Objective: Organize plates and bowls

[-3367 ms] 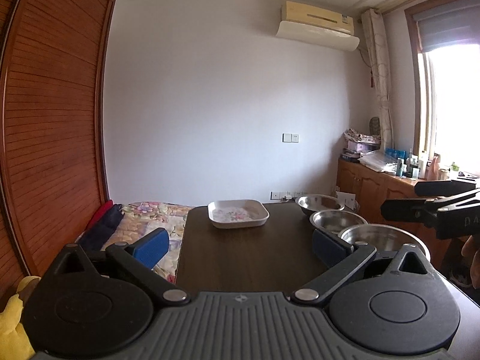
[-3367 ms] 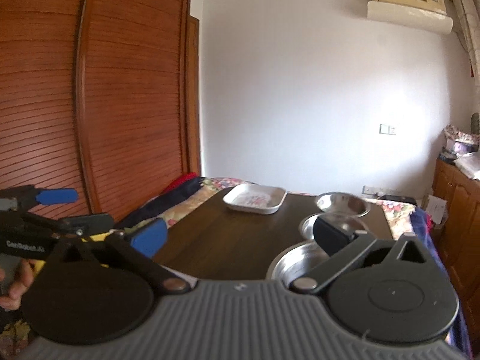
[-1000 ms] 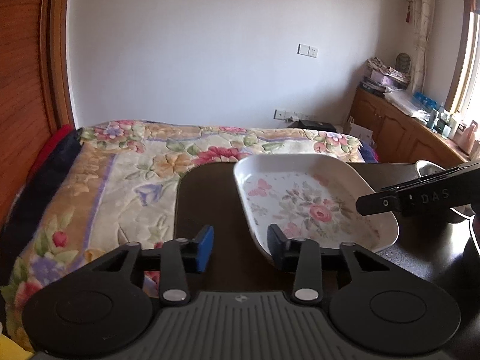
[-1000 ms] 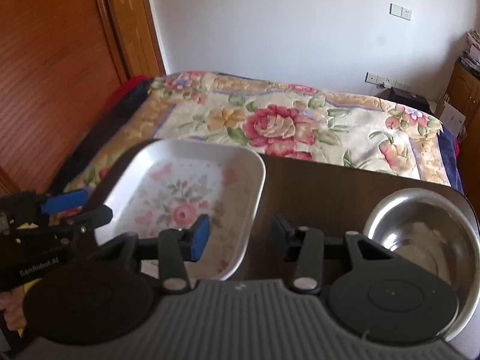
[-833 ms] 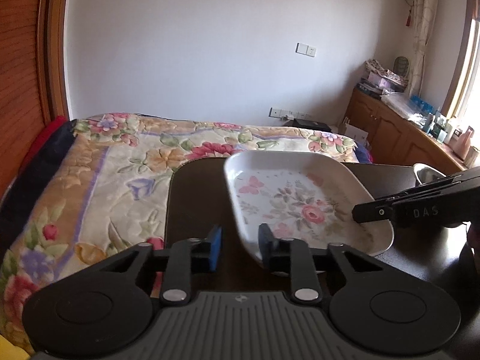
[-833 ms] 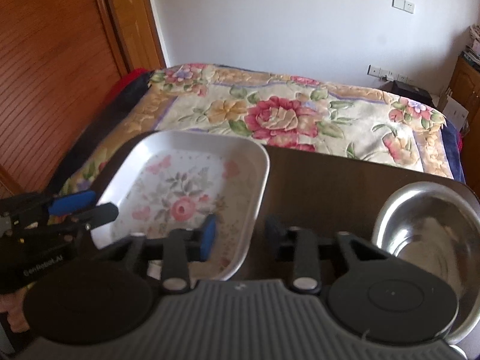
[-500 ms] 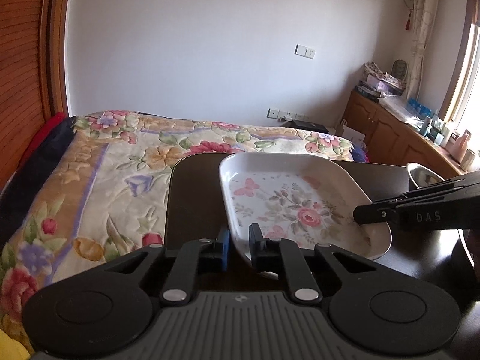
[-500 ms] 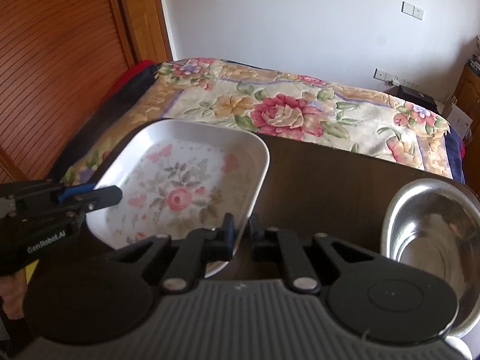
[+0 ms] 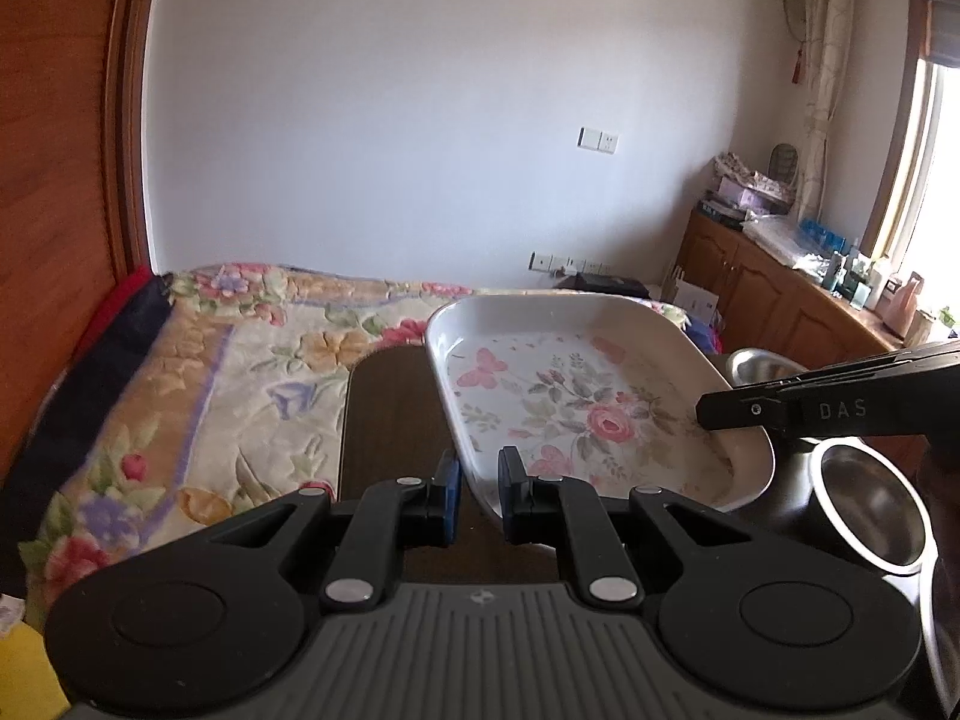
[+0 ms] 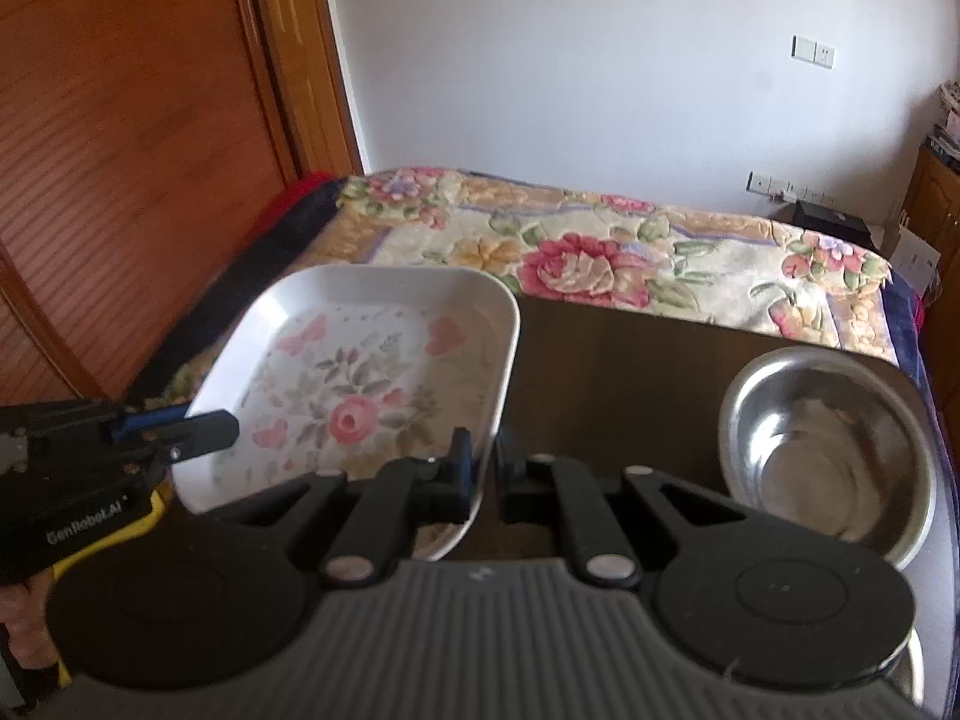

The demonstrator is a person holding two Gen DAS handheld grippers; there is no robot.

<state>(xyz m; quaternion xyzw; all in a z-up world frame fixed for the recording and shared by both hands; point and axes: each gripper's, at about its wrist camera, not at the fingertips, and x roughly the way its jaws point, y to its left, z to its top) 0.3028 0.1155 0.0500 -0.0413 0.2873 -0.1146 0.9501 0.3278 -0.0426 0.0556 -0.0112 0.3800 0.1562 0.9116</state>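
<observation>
A white square floral plate [image 9: 576,396] [image 10: 372,378] hangs lifted above the dark table [image 9: 390,420] [image 10: 624,384], carried from two sides. My left gripper [image 9: 480,492] is shut on its near-left rim. My right gripper [image 10: 487,468] is shut on its right rim, and that same gripper enters the left wrist view from the right as a black arm [image 9: 810,408]. The left gripper appears in the right wrist view [image 10: 180,423] at the plate's left edge. Steel bowls [image 9: 870,504] [image 10: 828,450] sit on the table's right side.
A floral bedspread [image 9: 228,372] [image 10: 600,252] lies just beyond the table's far edge. A wooden wardrobe [image 10: 138,168] stands on the left and a cluttered wooden cabinet [image 9: 798,300] under the window on the right. A hand [image 10: 24,618] grips the left tool.
Both grippers closed onto the plate's opposite rims, then lifted it off the table; the plate now sits higher in view and covers more of the table's far edge.
</observation>
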